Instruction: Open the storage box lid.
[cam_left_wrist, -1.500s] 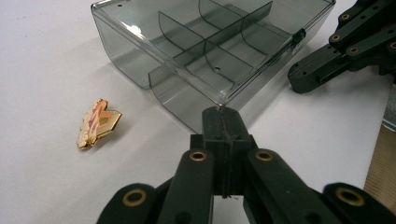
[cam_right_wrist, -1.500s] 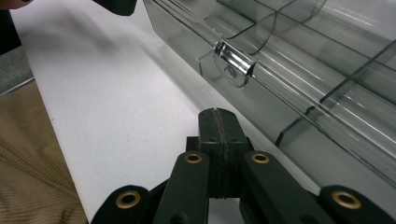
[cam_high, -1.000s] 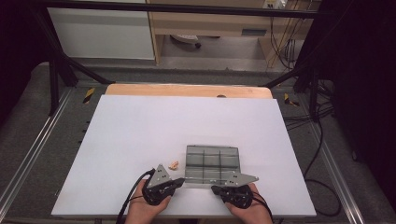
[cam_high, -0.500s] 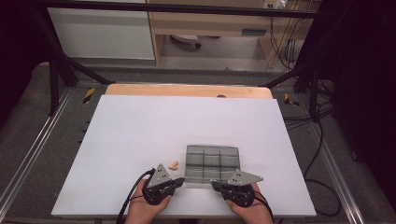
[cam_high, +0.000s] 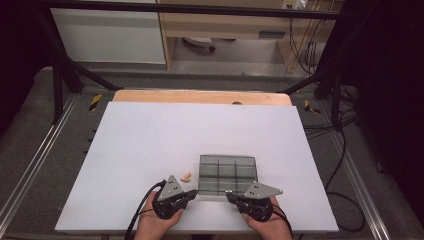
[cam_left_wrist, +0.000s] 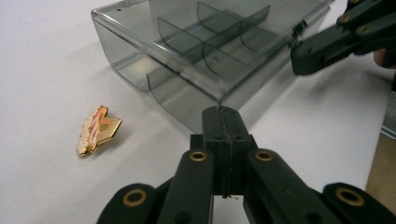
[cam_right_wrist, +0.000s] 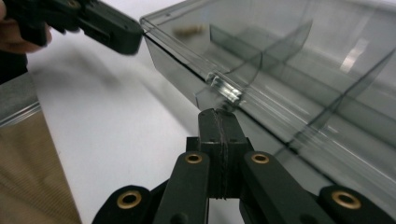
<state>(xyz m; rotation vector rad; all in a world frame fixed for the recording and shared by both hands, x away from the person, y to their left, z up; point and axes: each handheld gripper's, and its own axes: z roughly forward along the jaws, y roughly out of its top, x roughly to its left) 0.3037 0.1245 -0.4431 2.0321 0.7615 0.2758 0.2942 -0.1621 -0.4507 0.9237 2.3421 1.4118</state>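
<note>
A smoky grey clear plastic box with inner dividers lies on the white table near its front edge; it is also seen as the box and the box. My left gripper is shut, its tip against the box's front left corner. My right gripper is shut too, its tip just below a clear latch on the box's front wall. A small gold and pink pin lies on the table left of the box, also visible as the pin.
The white board covers a wooden tabletop set in a metal frame. Black cables hang at the right side. The other gripper's jaws reach in at the box's far corner.
</note>
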